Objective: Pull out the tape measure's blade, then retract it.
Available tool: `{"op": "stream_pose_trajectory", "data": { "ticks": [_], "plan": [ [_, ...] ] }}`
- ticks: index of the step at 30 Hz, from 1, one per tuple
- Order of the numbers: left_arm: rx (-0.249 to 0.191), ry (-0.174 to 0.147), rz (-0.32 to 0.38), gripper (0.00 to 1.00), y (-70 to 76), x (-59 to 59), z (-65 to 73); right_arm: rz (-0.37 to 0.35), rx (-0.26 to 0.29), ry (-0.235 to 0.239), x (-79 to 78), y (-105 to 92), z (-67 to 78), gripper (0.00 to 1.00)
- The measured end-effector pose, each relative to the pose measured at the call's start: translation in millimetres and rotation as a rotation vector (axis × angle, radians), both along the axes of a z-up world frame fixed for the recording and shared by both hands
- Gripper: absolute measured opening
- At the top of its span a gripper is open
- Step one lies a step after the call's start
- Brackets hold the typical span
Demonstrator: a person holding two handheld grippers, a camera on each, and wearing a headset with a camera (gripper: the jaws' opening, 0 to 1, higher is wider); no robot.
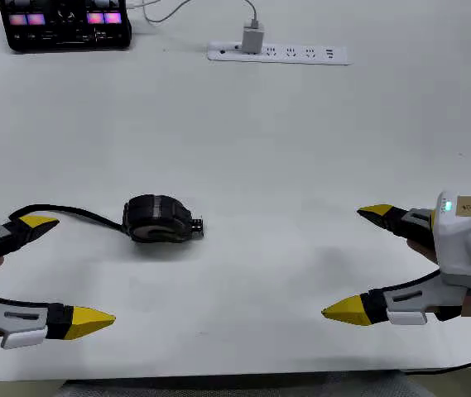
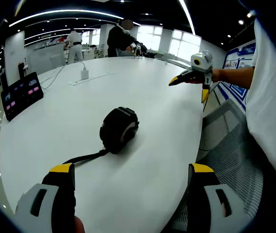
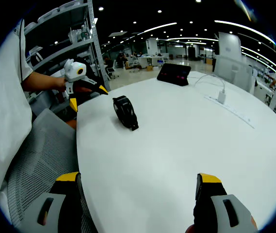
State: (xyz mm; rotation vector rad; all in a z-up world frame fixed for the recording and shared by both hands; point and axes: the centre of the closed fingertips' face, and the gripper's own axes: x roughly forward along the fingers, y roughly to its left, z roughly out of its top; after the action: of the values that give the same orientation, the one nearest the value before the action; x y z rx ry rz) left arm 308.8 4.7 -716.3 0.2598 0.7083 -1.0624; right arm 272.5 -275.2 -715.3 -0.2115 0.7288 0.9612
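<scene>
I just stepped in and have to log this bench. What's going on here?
A person holds a two-jaw gripper in each hand over a white table. The tape measure lies on it between them, nearer the left gripper, with its black strap trailing toward that gripper. The left gripper and the right gripper are both open and touch nothing. The blade is not pulled out yet.

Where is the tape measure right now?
In the head view, the tape measure lies on the white table, left of centre, near the open left claw.
</scene>
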Motion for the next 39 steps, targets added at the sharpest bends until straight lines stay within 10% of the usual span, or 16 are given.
{"op": "stream_pose_trajectory", "data": {
  "ticks": [39],
  "plan": [
    [0.0,-0.013,-0.055,0.84,-12.2,23.6,0.1,0.032,-0.011,-0.004,19.9,8.4,-7.6,0.97]
  ]
}}
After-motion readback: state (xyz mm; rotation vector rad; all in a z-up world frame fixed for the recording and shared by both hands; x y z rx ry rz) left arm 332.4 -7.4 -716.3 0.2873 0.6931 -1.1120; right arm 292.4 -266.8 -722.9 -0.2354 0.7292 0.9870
